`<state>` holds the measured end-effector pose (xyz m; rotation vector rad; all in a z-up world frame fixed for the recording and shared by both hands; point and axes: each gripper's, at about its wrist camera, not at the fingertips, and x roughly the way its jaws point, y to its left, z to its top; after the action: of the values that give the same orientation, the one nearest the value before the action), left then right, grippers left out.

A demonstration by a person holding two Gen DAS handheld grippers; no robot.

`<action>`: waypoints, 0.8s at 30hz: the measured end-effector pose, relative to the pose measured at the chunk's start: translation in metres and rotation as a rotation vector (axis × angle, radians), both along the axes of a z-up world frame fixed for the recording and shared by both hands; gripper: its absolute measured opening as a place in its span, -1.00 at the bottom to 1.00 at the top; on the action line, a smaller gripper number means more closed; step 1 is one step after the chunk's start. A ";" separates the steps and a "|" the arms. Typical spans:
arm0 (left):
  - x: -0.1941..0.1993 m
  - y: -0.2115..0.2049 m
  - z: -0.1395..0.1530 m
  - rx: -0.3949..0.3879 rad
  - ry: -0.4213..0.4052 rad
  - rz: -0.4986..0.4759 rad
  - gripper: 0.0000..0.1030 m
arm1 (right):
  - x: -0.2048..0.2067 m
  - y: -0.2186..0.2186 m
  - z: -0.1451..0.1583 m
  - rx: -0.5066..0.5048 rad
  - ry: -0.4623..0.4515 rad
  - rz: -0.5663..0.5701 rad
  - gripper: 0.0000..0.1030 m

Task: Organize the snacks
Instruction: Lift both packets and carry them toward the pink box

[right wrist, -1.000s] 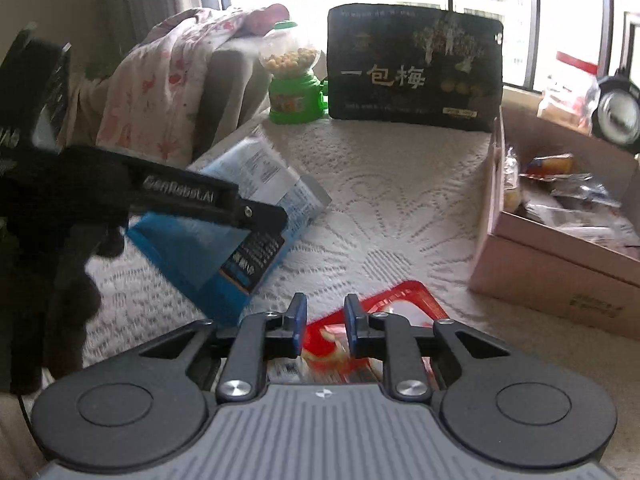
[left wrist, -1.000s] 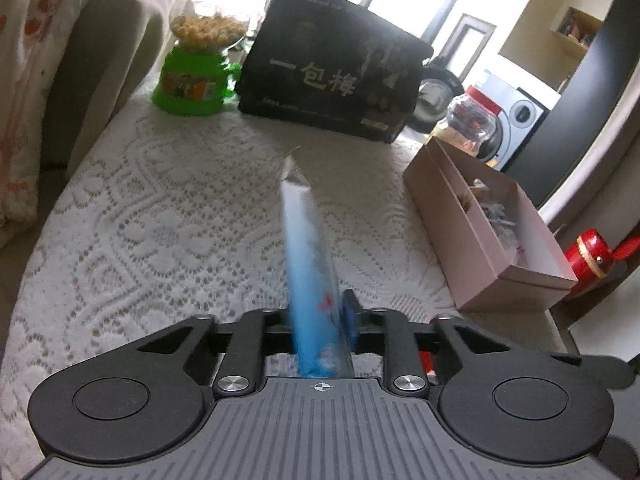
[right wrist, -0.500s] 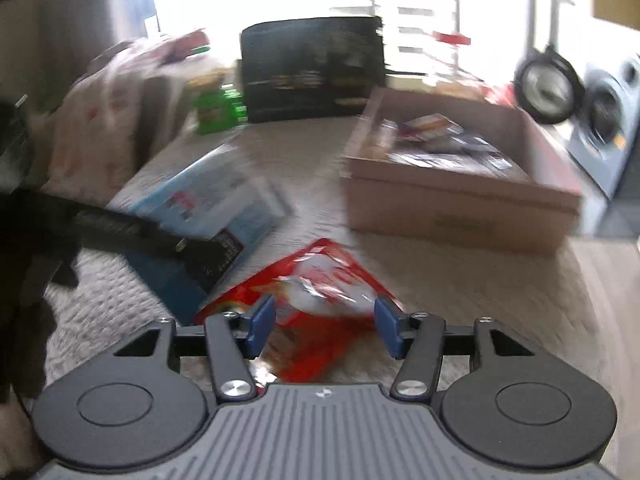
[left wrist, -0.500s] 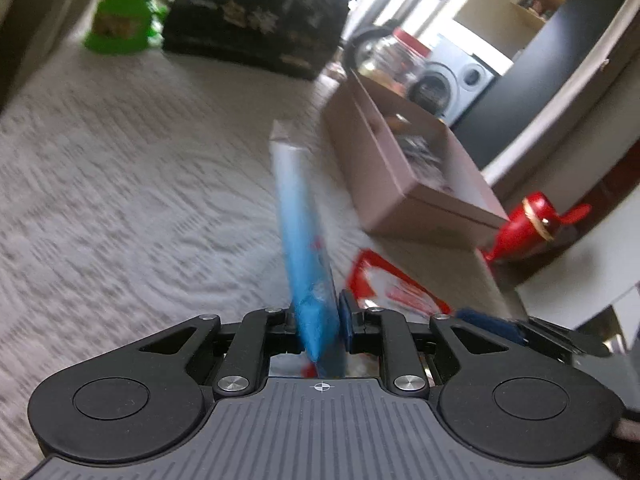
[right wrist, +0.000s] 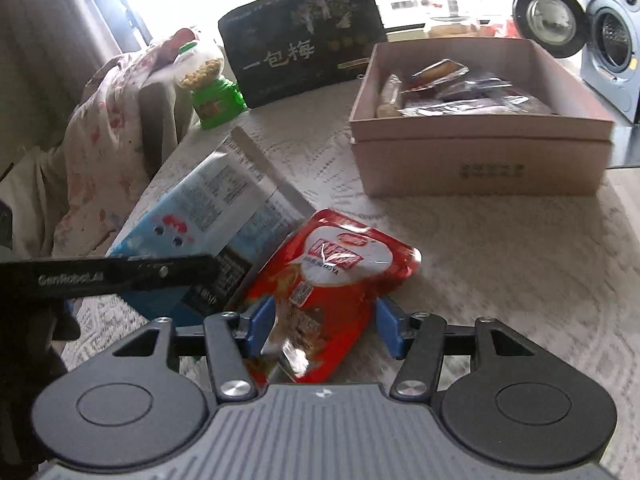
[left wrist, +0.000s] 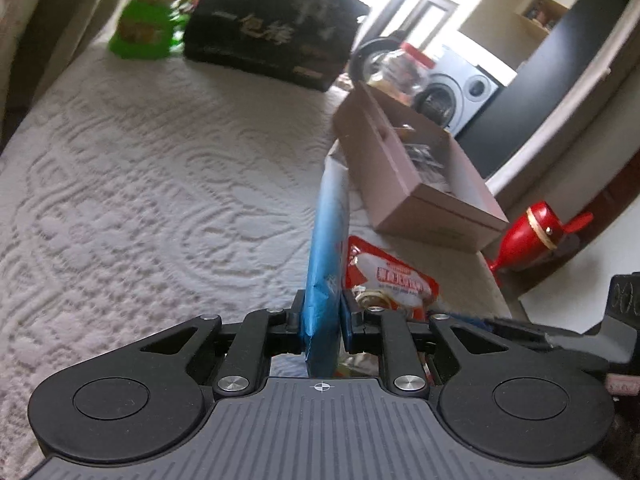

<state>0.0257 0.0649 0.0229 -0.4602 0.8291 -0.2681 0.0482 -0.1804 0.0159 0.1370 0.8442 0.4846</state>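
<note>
Left gripper [left wrist: 322,316] clamped hard on the bottom edge of the blue snack bag [left wrist: 326,240], pinched at the seam so the flat pack stands edge-on and clear of the lace tablecloth [left wrist: 160,184], probably to carry it without dragging. Seen from the right wrist, same blue bag [right wrist: 216,204] tilted up off the cloth, printed back facing over, black finger of the left tool crossing its lower corner. Right gripper [right wrist: 316,330] standing apart, blue pads either side of the red snack pouch [right wrist: 332,276] with a gap on the right side, nothing squeezed; looks like a let-go or a re-grip, hard to call which. Red pouch lying flat on the table, near corner tucked just beside the blue bag, short of the box. Pink cardboard box [right wrist: 480,152] open-topped beyond, already holding several wrapped snacks, clearly the collecting spot, so both packs likely headed there. Black plum bag [right wrist: 304,60] and green candy dispenser [right wrist: 214,100] parked upright at the far edge, out of the working lane
</note>
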 end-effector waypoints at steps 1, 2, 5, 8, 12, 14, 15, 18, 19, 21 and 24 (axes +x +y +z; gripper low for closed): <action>-0.001 0.002 -0.001 -0.008 0.005 -0.001 -0.61 | 0.002 0.004 0.000 -0.013 -0.009 -0.006 0.09; -0.001 0.003 -0.003 -0.013 0.010 -0.002 -0.61 | 0.004 0.007 0.000 -0.027 -0.020 -0.011 0.09; -0.005 0.010 -0.006 -0.039 0.006 0.007 -0.61 | 0.006 0.018 -0.003 -0.054 -0.044 -0.019 0.23; -0.012 0.021 -0.003 -0.046 -0.023 0.051 -0.62 | 0.005 0.030 -0.006 -0.088 -0.083 -0.038 0.34; -0.018 0.037 -0.002 -0.076 -0.050 0.091 -0.62 | 0.001 0.049 -0.011 -0.152 -0.129 -0.071 0.53; -0.020 0.040 -0.001 -0.068 -0.061 0.097 -0.62 | -0.001 0.061 -0.014 -0.214 -0.152 -0.062 0.65; -0.020 0.041 0.000 -0.052 -0.067 0.097 -0.62 | -0.002 0.068 -0.015 -0.246 -0.166 -0.052 0.74; -0.020 0.038 -0.002 -0.024 -0.068 0.082 -0.62 | -0.002 0.068 -0.016 -0.245 -0.169 -0.062 0.76; -0.020 0.036 -0.003 -0.024 -0.064 0.074 -0.62 | -0.001 0.066 -0.015 -0.235 -0.162 -0.055 0.75; -0.017 0.031 -0.006 -0.024 -0.053 0.057 -0.62 | -0.003 0.060 -0.012 -0.227 -0.169 -0.059 0.54; -0.017 0.028 -0.012 -0.041 -0.030 0.050 -0.62 | -0.009 0.049 -0.006 -0.215 -0.189 -0.044 0.19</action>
<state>0.0089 0.0926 0.0109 -0.5131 0.7830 -0.2453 0.0393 -0.1314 0.0100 -0.0870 0.7011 0.3570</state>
